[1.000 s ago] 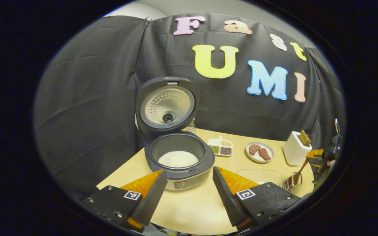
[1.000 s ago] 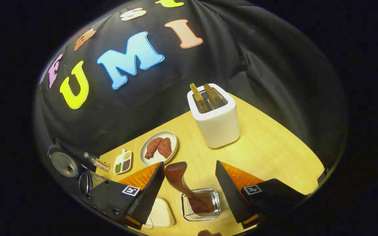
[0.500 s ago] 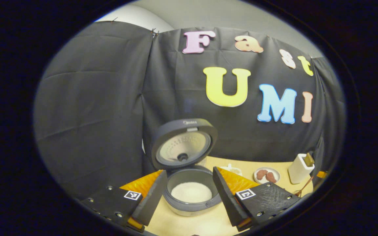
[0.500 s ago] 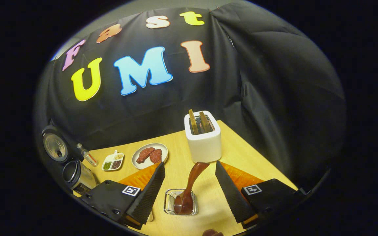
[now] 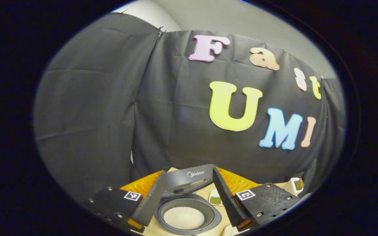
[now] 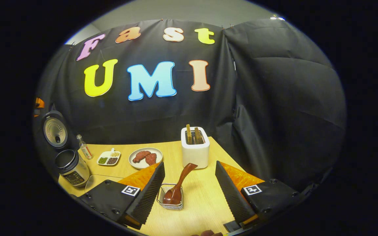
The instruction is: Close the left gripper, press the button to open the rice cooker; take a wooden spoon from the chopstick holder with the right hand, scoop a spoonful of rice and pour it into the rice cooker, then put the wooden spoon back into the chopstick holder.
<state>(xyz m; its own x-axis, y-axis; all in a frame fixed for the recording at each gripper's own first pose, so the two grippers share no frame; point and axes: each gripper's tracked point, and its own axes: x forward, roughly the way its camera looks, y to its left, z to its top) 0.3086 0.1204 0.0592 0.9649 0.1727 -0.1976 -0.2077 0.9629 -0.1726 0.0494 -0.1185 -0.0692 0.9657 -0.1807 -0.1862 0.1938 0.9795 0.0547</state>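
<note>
In the left gripper view the rice cooker stands open just below my left gripper. Its lid is up and white rice lies in the pot. The left gripper's fingers are open and hold nothing. In the right gripper view the wooden spoon leans in the wire chopstick holder, bowl down and handle up to the right. My right gripper is open, above and behind the holder, not touching the spoon. The open cooker sits far left on the table.
A white toaster with two slices stands behind the holder. A plate of meat, a sectioned dish of beans and a small bottle line the table's back. A clear glass container lies near the cooker.
Both grippers have drawn back and up from the table. The right gripper has moved away from the holder, with the spoon left in it. The left view has tilted up toward the wall.
</note>
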